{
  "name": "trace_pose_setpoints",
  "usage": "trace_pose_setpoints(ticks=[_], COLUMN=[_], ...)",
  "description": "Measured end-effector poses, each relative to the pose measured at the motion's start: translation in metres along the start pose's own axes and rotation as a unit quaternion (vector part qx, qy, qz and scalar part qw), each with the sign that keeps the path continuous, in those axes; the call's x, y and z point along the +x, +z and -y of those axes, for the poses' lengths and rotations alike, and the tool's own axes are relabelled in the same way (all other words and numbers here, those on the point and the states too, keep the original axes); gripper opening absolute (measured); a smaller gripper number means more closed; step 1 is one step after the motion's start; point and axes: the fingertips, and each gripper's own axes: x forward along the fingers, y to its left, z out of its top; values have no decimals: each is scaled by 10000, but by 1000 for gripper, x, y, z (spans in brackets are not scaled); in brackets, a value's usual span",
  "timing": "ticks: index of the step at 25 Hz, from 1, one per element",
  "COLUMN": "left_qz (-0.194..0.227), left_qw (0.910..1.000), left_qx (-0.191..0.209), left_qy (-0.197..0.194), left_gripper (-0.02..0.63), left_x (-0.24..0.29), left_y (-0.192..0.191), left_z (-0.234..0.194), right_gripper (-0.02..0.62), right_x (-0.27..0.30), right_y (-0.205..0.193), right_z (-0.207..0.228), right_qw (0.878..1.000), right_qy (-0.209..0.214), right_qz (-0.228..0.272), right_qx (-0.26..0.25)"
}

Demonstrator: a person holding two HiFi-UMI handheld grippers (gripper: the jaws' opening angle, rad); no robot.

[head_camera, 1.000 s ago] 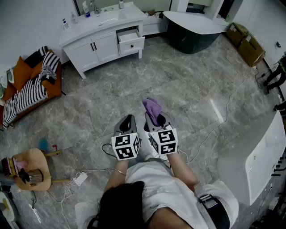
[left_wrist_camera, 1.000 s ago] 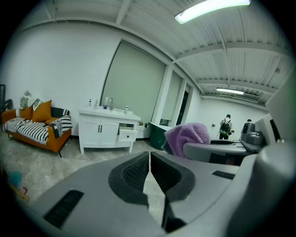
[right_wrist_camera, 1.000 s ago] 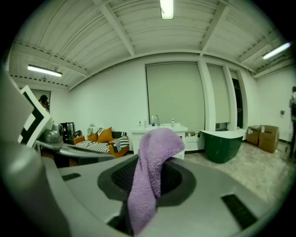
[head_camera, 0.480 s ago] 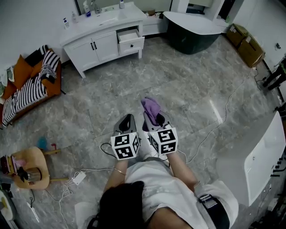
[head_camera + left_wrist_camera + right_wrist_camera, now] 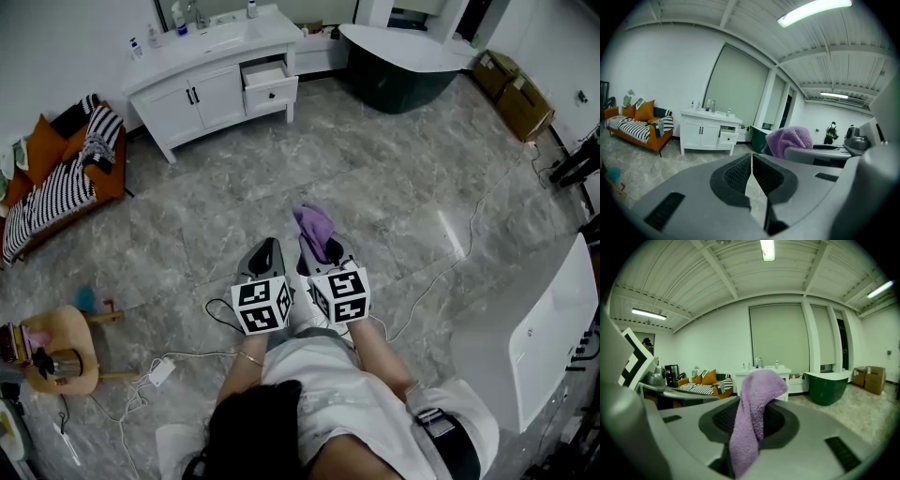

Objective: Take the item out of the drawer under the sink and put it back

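My right gripper is shut on a purple towel, which bulges out past the jaw tips; in the right gripper view the purple towel hangs down between the pads. Close beside it on the left, my left gripper is shut with nothing in it, and the left gripper view shows its pads meeting. Far ahead stands the white sink cabinet with its right-hand drawer pulled open. The same cabinet shows small in the left gripper view.
An orange sofa with striped cushions stands left of the cabinet. A dark green bathtub sits to its right. Cardboard boxes lie at the far right. A round wooden stool and white cables lie on the floor at my left.
The cabinet and the rest of the room have shifted slightly up and left in the head view. Both grippers keep their places side by side, and the towel stays in the right one.
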Motion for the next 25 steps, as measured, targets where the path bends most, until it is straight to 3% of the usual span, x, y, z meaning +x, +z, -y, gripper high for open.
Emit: trace_pose_setpoints(ticks=[11,25], left_qz=[-125,-132], left_qw=[9995,9987], left_qx=[134,270], left_qy=[-267,-409], left_gripper=[17,17], left_x=[32,104], left_y=[1,47], left_z=[4,-32], right_gripper=[114,114], right_x=[15,101], right_y=[1,35], right_z=[23,48], right_qw=[9997,9993], right_qy=[-218,-344], right_qz=[35,1], right_qx=[67,175])
